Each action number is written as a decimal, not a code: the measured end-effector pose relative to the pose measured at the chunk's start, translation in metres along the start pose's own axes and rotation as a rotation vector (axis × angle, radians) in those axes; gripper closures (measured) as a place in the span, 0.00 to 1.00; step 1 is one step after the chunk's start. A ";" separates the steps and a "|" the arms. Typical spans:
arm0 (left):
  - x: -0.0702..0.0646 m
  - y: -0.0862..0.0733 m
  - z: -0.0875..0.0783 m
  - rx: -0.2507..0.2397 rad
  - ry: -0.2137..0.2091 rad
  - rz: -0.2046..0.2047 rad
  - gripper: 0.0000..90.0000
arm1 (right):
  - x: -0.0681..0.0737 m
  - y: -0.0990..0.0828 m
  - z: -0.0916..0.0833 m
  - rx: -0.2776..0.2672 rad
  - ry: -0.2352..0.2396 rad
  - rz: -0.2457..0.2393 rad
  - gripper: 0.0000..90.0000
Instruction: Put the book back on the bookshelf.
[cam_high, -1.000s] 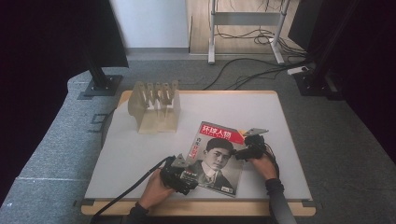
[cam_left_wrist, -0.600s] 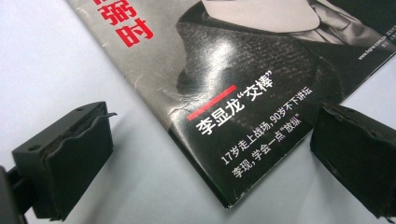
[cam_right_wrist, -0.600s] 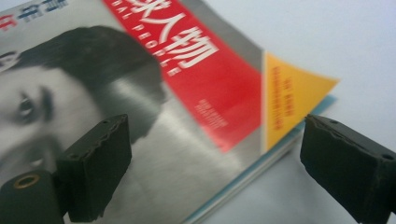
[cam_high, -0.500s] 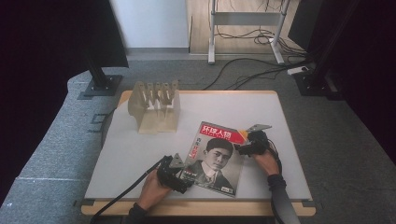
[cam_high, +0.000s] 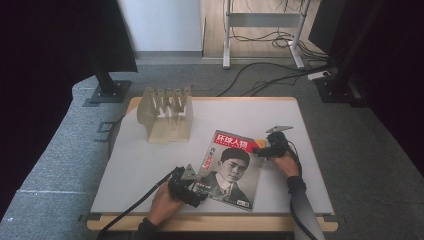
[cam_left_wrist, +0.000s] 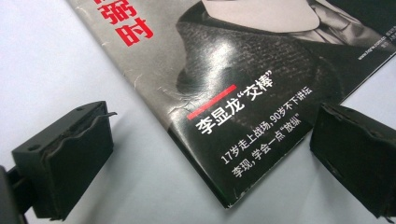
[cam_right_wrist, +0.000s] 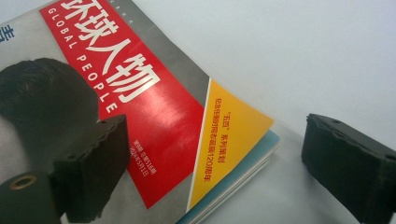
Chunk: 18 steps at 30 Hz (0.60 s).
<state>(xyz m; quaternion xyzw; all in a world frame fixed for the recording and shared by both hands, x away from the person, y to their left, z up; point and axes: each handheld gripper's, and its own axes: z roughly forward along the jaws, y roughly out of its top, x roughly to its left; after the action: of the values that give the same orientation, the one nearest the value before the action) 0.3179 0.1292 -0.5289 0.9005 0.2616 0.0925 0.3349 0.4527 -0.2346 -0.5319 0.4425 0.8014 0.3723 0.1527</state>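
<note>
We see the magazine (cam_high: 230, 169) lying flat and closed on the white desk (cam_high: 150, 160), well in front of a wooden rack (cam_high: 166, 114). Our left gripper (cam_high: 196, 185) stands released astride its near spine corner. Our right gripper (cam_high: 260, 149), jaws just narrowing yet still apart, straddles the far outer corner without pinching it.

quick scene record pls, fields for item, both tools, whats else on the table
item: magazine, lying flat, cover up
left tool: open, at the magazine's near spine corner, jaws astride it
right tool: open, jaws have just been closing a little, astride the far yellow corner, not gripping
other: slotted rack, far left
surface: white table
</note>
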 end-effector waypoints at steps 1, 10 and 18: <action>0.000 0.000 0.000 0.000 0.000 0.000 0.00 | 0.000 -0.001 -0.002 -0.006 0.008 0.004 0.15; 0.000 0.000 0.000 0.000 0.000 0.001 0.00 | -0.002 0.000 -0.008 -0.005 0.063 0.062 0.28; 0.000 0.000 0.000 0.002 0.001 0.003 0.00 | -0.001 0.003 -0.014 -0.006 -0.029 0.081 0.64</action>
<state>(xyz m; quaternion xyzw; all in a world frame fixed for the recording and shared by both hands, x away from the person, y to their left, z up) 0.3180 0.1293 -0.5288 0.9011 0.2606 0.0930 0.3337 0.4475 -0.2411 -0.5207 0.4793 0.7796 0.3740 0.1505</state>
